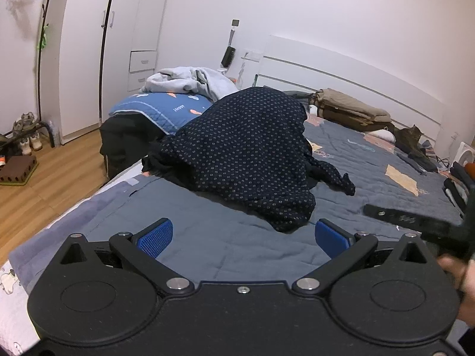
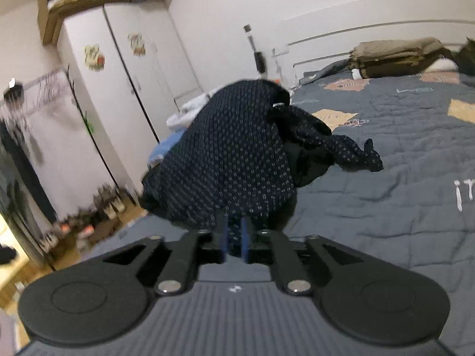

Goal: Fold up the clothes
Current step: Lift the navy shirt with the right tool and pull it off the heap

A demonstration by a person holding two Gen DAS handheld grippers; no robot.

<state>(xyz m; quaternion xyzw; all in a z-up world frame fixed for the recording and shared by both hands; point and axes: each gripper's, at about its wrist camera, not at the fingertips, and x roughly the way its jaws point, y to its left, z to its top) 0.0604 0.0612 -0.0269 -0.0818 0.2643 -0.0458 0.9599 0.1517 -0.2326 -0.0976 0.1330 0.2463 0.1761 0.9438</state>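
Two grippers face a heaped dark dotted garment [image 1: 249, 151] at frame centre on the grey bed [image 1: 207, 237]: left gripper [image 1: 243, 237] jaws wide apart and empty, right gripper [image 2: 234, 237] jaws slightly apart around its hem.

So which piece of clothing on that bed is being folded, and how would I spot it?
Look at the big bed with the grey quilt. Near its front edge sits a heaped dark navy garment covered in tiny pale squares. The folded khaki pile by the headboard and the grey clothing further back are plain.
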